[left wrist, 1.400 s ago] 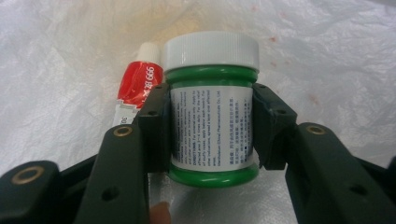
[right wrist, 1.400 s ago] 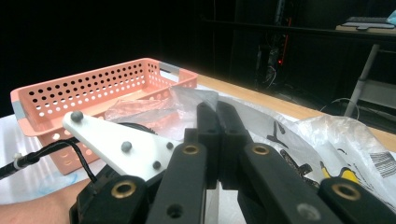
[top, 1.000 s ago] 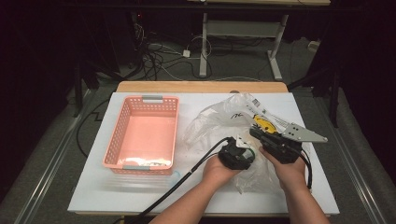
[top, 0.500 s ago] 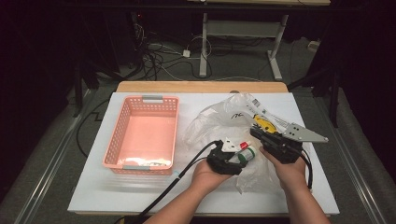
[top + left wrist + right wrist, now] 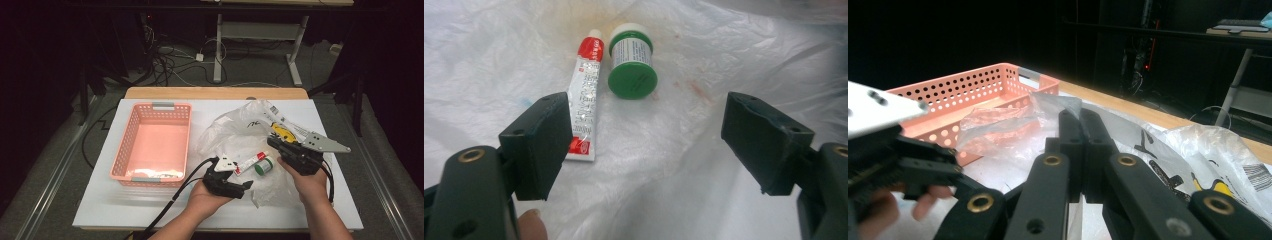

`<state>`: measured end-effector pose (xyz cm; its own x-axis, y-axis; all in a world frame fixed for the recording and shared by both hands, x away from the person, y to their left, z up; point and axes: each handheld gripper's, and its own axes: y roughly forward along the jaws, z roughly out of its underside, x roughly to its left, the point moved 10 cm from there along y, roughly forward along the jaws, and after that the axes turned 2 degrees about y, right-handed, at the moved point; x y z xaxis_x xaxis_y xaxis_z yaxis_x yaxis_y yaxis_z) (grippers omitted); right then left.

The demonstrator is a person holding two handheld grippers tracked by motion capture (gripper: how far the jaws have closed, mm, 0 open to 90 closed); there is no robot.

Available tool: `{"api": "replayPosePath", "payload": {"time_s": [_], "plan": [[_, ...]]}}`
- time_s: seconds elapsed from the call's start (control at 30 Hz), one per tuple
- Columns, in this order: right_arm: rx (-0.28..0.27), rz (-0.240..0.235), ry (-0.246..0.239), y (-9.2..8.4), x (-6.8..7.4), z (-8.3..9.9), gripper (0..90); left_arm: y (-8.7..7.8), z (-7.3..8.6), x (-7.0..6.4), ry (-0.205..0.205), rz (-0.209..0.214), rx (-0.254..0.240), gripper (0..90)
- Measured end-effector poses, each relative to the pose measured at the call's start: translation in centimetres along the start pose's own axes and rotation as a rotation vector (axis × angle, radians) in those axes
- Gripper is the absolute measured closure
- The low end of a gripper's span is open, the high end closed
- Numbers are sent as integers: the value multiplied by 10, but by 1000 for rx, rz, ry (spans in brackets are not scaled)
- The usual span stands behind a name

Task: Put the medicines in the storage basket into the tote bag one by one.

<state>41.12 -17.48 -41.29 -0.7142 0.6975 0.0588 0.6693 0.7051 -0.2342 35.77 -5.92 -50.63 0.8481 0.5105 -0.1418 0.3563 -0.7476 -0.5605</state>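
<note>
A red-and-white tube (image 5: 584,100) and a small green-lidded jar (image 5: 631,65) lie side by side on a crumpled clear plastic bag (image 5: 230,130). In the high view the tube (image 5: 247,162) and jar (image 5: 263,166) sit between my two hands. My left gripper (image 5: 646,112) stands short of them; its jaws have just been opening and nothing is between its pads. In the high view the left gripper (image 5: 239,184) is to the lower left of the tube. My right gripper (image 5: 1075,107) is shut, pinching a fold of the bag's film; in the high view the right gripper (image 5: 274,142) holds the bag's right side.
A pink perforated basket (image 5: 150,112) stands on the left of the white table (image 5: 125,200), with a pale packet (image 5: 155,174) at its near end. A yellow item (image 5: 282,132) lies inside the bag beyond my right gripper. Cables trail off the front edge.
The left gripper has drawn back to the left and toward the table's front edge, with its jaws wider apart. The tube and jar now lie uncovered on the bag. The right gripper has stayed still.
</note>
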Motion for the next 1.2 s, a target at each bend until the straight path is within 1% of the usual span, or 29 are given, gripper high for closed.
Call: {"api": "replayPosePath", "payload": {"time_s": [0.03,0.13,0.17,0.2,0.33,0.4,0.47,0.53,0.6,0.67,0.73,0.87,0.93,1.0,1.03,1.1,1.2], "plan": [[0,-1,-2,0,0,0,900,-5,-1,-1,2,0,-6,197],[1,1,-3,1,0,0,900,-18,-2,-1,1,-8,-15,148],[2,1,-3,1,0,0,900,-21,-2,-1,5,-16,-15,144],[3,0,-2,1,0,1,900,-25,-2,1,3,-28,-10,115],[1,0,-1,0,0,0,900,-36,3,5,-17,-45,-3,3],[0,1,-1,0,0,0,900,-41,5,7,-19,-58,-8,0],[0,2,1,0,0,0,900,-46,7,10,-21,-63,-6,0],[0,2,3,0,0,0,900,-50,9,12,-28,-68,-15,0],[0,0,2,-1,0,0,900,-55,8,12,-23,-69,-18,0],[-2,0,5,-1,0,0,900,-61,7,12,-36,-65,-32,0],[-5,0,3,-2,-1,-1,900,-68,5,15,-38,-75,-42,0],[-8,2,2,-3,-2,-1,900,-83,5,27,-44,-113,-45,0],[-9,3,4,-3,-2,-2,900,-89,8,34,-54,-129,-36,0],[-9,2,4,-3,-2,-2,900,-93,13,42,-52,-160,-24,0],[-8,2,4,-3,-2,-2,900,-95,15,46,-57,-176,-20,0],[-7,1,6,-3,-1,-2,900,-100,19,52,-78,-180,-17,0],[-7,2,5,-4,-2,-2,900,-109,23,62,-88,-208,-15,0]]}}
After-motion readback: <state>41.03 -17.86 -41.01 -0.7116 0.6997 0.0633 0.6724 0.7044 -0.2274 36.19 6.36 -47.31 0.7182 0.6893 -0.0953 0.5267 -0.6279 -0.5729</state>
